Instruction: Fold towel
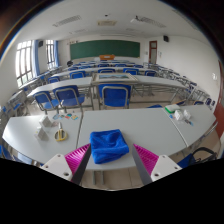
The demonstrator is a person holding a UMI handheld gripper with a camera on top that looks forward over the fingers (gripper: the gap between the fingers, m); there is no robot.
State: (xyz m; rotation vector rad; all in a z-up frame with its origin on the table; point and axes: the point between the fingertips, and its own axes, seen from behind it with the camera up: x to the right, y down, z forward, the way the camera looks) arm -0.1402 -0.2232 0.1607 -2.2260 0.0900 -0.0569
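1. The blue towel (109,146) is what I am watching first: it lies on the white table (150,125), bunched into a rough, rumpled square, with its near edge reaching down toward the gap between my fingers.
2. My gripper (112,162) is spread wide. The left pad (79,156) and the right pad (146,157), both magenta, stand out to either side of the towel with table showing between each pad and the cloth, so I have hold of nothing.
3. The towel sits just ahead of the fingertips and roughly centred between them, resting on the table by its own weight.
4. Off to the left on the same table I see a small cluster of objects (58,128), one of them a pale upright shape with a yellowish ring near its base; I cannot tell what they are.
5. To the right, near the table's far edge, there is a small white item with a green part (178,113); again I cannot identify it.
6. Beyond the table stand rows of desks with blue chairs (115,96).
7. At the far wall hangs a green chalkboard (104,49), and windows (24,58) line the left side of the room.
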